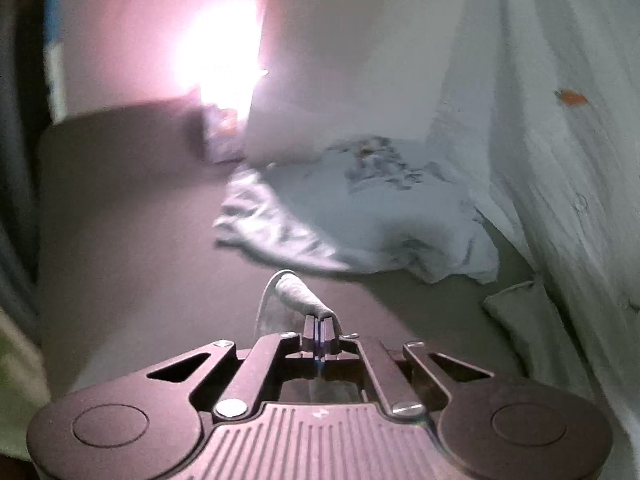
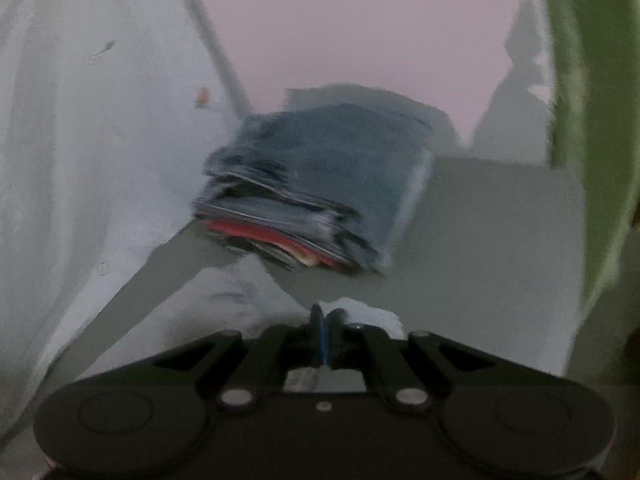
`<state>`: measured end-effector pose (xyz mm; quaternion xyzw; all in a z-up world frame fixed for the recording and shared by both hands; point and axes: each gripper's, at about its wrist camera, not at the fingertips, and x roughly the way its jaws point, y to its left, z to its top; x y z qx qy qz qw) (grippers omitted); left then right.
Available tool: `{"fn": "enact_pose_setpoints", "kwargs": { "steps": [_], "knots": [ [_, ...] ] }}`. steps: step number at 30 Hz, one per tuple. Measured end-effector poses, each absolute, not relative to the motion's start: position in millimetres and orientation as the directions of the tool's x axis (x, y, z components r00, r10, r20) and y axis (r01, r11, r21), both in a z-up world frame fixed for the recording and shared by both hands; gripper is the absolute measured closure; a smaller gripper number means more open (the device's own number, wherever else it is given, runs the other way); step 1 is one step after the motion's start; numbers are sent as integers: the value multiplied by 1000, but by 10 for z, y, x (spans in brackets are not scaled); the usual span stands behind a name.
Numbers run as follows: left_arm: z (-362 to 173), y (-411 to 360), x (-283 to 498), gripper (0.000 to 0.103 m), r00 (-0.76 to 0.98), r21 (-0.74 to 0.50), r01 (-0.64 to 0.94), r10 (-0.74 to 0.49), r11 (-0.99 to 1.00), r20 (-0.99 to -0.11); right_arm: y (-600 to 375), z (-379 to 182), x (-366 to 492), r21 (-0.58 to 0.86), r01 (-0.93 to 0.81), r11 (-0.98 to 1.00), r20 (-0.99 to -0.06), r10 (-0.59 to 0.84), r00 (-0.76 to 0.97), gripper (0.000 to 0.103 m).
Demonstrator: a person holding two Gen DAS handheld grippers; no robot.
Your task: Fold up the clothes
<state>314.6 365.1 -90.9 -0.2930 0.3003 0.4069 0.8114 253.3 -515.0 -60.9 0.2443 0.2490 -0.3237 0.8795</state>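
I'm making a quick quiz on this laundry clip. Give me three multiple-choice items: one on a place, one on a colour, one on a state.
1. Where does the folded stack sit in the right wrist view?
A. on the grey table
B. on a chair
C. in a basket

2. What colour is the hanging shirt?
A. red
B. white
C. black

3. How does the left gripper stand?
A. wide open
B. shut on nothing
C. shut on white cloth

Key: 1 A, the stack rests on the tabletop; 2 B, the fabric is white with small buttons; 3 C, a fold of white cloth sticks out between the closed fingers.
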Motion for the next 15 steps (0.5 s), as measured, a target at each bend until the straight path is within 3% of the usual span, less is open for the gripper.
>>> {"fn": "enact_pose_setpoints", "kwargs": {
  "steps": [6, 13, 15],
  "knots": [
    [-750, 3629, 4324, 102, 562, -212, -762, 461, 612, -687, -5231, -419, 3510, 186, 653, 734, -565, -464, 682, 103],
    [-860, 3269, 6468, 102, 613, -117, -640, 413, 759, -673, -5339, -569, 5121, 22, 634, 773, -591, -501, 632, 103],
    [-1012, 3150, 7063, 95, 616, -94, -608, 394, 788, -682, -5370, -738, 5613, -19, 642, 766, -617, -515, 595, 101]
  ]
}}
